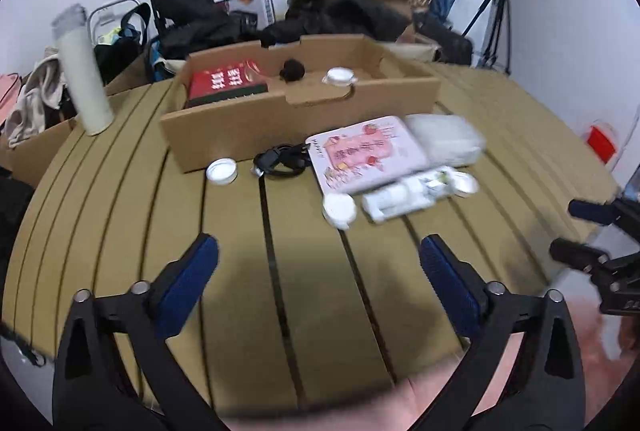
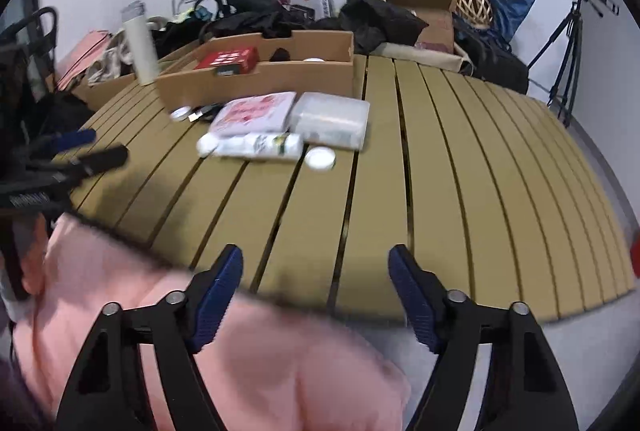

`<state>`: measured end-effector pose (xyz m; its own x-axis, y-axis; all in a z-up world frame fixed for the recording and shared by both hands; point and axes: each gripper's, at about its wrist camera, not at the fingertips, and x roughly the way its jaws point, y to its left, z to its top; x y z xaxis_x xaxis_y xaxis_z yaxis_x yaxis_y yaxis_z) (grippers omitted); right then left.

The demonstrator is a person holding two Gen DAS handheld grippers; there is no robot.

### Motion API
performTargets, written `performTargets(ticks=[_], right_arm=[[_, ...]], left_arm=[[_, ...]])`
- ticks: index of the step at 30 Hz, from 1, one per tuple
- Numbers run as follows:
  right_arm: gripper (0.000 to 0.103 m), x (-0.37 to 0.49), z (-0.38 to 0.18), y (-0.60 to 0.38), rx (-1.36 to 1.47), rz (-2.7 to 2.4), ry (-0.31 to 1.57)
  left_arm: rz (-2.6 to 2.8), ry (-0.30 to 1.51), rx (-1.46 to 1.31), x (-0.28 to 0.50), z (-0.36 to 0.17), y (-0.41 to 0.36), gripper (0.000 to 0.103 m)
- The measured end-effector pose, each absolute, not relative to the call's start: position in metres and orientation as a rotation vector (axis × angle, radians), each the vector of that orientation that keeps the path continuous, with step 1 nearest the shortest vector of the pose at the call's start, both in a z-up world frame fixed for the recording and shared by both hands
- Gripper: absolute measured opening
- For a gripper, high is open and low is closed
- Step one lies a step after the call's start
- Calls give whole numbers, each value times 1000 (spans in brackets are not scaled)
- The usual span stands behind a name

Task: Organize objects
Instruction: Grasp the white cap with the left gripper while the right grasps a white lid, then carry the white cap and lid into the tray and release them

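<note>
Meanwhile, both grippers hover empty over the slatted table (image 1: 240, 231).
Left gripper (image 1: 318, 251) and right gripper (image 2: 316, 263) stand spread, gripping nothing; the white bottle (image 2: 260, 146) lies on its side before the cardboard box (image 2: 256, 83), long axis crosswise, cap end leftward.

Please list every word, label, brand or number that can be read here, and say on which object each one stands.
None can be read with certainty.
Red box in the cardboard box: large white characters, too blurred.
Pink pouch: red characters and small dark print, blurred.
White bottle: green label, unreadable.
Printed box by the wall: too small.
</note>
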<state>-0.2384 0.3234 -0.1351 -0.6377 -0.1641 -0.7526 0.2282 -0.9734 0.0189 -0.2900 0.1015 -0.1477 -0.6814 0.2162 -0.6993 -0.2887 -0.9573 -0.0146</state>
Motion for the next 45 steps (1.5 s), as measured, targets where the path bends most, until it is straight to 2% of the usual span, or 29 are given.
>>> performTargets(ticks=[1, 4, 8, 12, 14, 16, 17, 18, 19, 20, 22, 23, 27, 35, 41, 45], right_arm=[[71, -248, -138, 323, 1208, -2661, 117], [65, -290, -155, 317, 1242, -2635, 136], [64, -318, -168, 310, 1264, -2620, 139], [62, -335, -179, 305, 1291, -2608, 123], [59, -338, -183, 303, 1292, -2604, 131], [48, -340, -185, 301, 1292, -2626, 170], [46, -340, -185, 300, 1287, -2637, 185], [38, -341, -184, 300, 1284, -2633, 177], [33, -341, -184, 299, 1284, -2634, 176], [32, -341, -184, 298, 1284, -2642, 188], [32, -339, -184, 298, 1280, -2645, 191], [32, -338, -184, 298, 1281, -2647, 191], [32, -331, -180, 302, 1287, -2656, 172], [32, -285, -147, 311, 1216, -2686, 118], [32, -243, -127, 312, 1196, -2666, 101], [32, -199, -104, 310, 1146, -2634, 124]], left_arm=[[2643, 154, -1109, -301, -154, 106, 88], [2594, 160, -1228, -326, -172, 115, 86], [2527, 170, -1327, -339, -187, 123, 78], [2559, 196, -1336, -344, -190, 125, 78], [2581, 190, -1334, -346, -189, 124, 71], [2595, 175, -1334, -346, -188, 123, 68], [2598, 167, -1335, -347, -189, 123, 68], [2603, 169, -1340, -347, -188, 125, 68], [2608, 177, -1336, -344, -187, 127, 60], [2596, 181, -1320, -341, -186, 132, 44], [2585, 194, -1318, -334, -184, 143, 29], [2594, 226, -1318, -332, -184, 148, 25], [2602, 244, -1300, -331, -185, 150, 24], [2533, 17, -1317, -309, -175, 120, 24], [2538, -146, -1283, -264, -131, 79, 24], [2600, -123, -1183, -203, -89, 53, 24]])
